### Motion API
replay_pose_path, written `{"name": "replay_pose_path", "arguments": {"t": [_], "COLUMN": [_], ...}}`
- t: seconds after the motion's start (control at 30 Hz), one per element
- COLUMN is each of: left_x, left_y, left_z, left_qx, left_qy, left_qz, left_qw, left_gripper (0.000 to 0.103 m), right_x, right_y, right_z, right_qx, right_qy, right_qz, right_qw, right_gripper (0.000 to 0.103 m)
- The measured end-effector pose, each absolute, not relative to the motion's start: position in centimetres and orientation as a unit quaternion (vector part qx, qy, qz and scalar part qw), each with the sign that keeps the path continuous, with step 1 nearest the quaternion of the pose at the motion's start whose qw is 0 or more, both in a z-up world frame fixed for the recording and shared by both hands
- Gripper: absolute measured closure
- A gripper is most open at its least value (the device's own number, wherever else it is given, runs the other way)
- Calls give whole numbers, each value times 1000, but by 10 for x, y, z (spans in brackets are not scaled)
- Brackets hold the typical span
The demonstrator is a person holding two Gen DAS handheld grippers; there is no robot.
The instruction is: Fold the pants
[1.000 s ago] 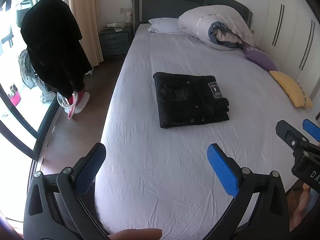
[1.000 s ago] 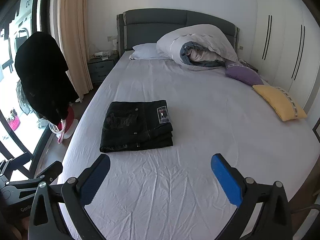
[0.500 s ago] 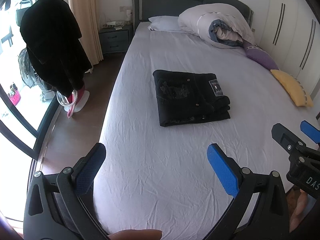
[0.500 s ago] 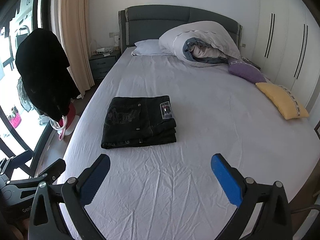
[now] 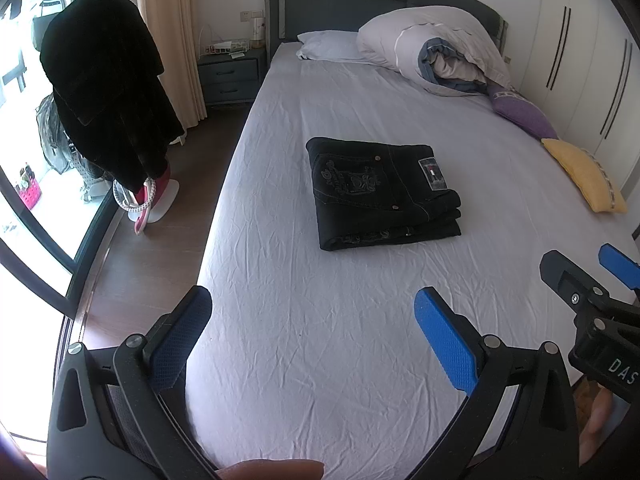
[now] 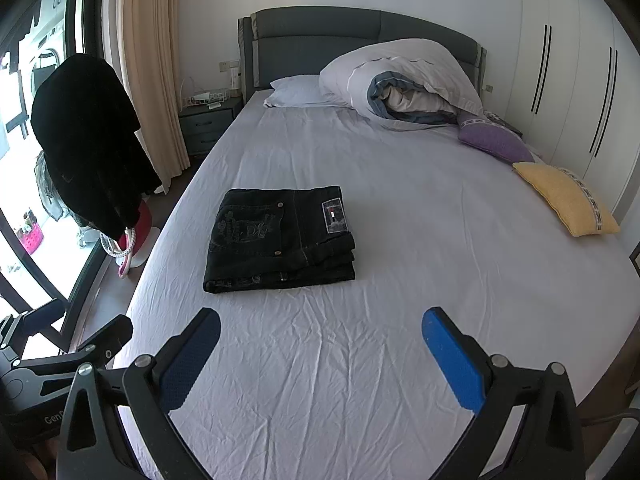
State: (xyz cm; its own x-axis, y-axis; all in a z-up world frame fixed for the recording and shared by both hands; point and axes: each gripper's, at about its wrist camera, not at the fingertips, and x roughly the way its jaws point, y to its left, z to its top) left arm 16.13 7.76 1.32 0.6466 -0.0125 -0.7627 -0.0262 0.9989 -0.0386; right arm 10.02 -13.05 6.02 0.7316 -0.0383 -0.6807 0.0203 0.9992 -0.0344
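Pants [image 5: 380, 192] lie folded mid-bed [image 5: 360, 340], long axis left-right, well beyond both empty, wide-open jaws, the left gripper [image 5: 312, 336] judged slightly nearer than the right gripper [image 6: 320, 344].

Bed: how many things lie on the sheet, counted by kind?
Folded black pants: 1
White pillow: 1
Rolled duvet: 1
Purple cushion: 1
Yellow cushion: 1
Total: 5
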Motion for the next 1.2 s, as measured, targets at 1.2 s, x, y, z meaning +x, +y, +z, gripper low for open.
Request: {"name": "replay_pose_path", "arguments": {"t": [1.2], "left_x": [161], "left_y": [78], "left_z": [13], "left_qx": [-23], "left_qy": [421], "left_qz": [4], "left_qw": [907], "left_gripper": [0], "right_x": [99], "right_y": [-132], "right_z": [62], "right_qx": [-13], "right_qy": [368], "right_qz": [-15], "right_qw": [930], "right_gripper": [0]}}
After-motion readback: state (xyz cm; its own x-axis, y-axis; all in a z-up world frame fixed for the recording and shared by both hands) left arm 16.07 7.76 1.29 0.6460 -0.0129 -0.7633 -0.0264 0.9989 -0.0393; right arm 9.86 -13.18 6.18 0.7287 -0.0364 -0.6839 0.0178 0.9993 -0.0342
